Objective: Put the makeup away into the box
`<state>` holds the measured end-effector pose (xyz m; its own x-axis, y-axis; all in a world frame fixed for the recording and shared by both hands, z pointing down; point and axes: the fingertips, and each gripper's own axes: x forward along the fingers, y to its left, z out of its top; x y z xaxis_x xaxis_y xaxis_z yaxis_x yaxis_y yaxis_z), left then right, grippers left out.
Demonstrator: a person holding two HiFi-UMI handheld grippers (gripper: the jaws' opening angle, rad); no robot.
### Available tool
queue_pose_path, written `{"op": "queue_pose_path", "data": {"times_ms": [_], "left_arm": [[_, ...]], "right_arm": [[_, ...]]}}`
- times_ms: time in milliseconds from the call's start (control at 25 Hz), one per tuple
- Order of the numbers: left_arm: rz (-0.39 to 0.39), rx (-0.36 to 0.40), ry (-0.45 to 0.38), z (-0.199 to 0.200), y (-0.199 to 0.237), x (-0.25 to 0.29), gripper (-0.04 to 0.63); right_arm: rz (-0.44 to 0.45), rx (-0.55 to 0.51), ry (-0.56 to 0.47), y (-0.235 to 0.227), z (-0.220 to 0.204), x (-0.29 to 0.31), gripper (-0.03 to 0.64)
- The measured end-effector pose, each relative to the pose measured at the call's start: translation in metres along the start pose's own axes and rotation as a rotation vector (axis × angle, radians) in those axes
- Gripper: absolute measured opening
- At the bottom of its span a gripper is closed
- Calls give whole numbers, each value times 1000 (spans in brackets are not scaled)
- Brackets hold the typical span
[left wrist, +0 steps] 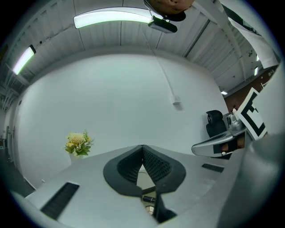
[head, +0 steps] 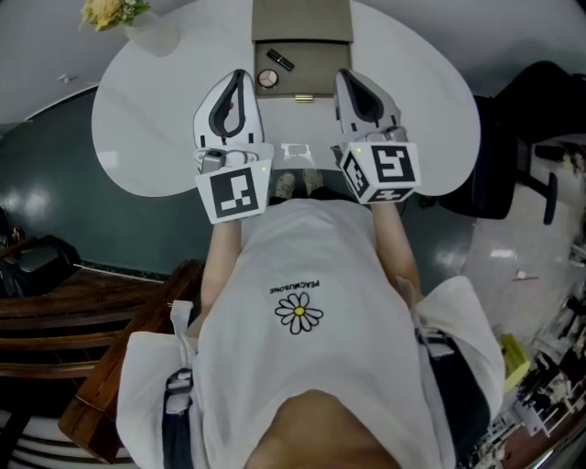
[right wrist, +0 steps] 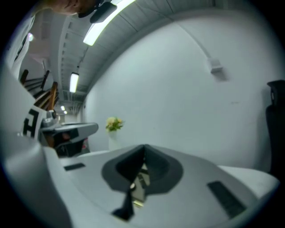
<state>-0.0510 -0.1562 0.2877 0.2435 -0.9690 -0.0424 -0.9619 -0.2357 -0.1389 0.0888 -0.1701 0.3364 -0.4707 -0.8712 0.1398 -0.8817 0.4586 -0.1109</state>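
Only the head view shows the whole layout: my left gripper (head: pixel 240 75) and right gripper (head: pixel 346 75) are held side by side over the near edge of the white table (head: pixel 156 119), with the open box (head: pixel 320 69) lying just beyond their tips. Inside it I count 3 pieces of makeup: 1 round compact (head: pixel 267 79), 1 black lipstick (head: pixel 280 60) and 1 gold piece (head: pixel 303 96) at the near wall. My own cameras see little of that. The left gripper view shows my left gripper (left wrist: pixel 142 148) with its 2 fingers pressed together and holding nothing, and only a glimpse of the lipstick (left wrist: pixel 149 199) below them. The right gripper view shows my right gripper (right wrist: pixel 143 147) closed and empty too, with a blurred bit of the box (right wrist: pixel 139 187) beneath. Each gripper view also catches the other gripper at its side. All 3 views show the 1 bunch of flowers (head: pixel 112 11).
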Motion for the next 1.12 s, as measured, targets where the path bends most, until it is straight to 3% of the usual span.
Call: {"op": "queue_pose_path", "data": {"times_ms": [1120], "left_arm": [[-55,-4,2,-2,-15,-1,18]], "right_arm": [[-80,8,73,-10,-29,-25,29]]}}
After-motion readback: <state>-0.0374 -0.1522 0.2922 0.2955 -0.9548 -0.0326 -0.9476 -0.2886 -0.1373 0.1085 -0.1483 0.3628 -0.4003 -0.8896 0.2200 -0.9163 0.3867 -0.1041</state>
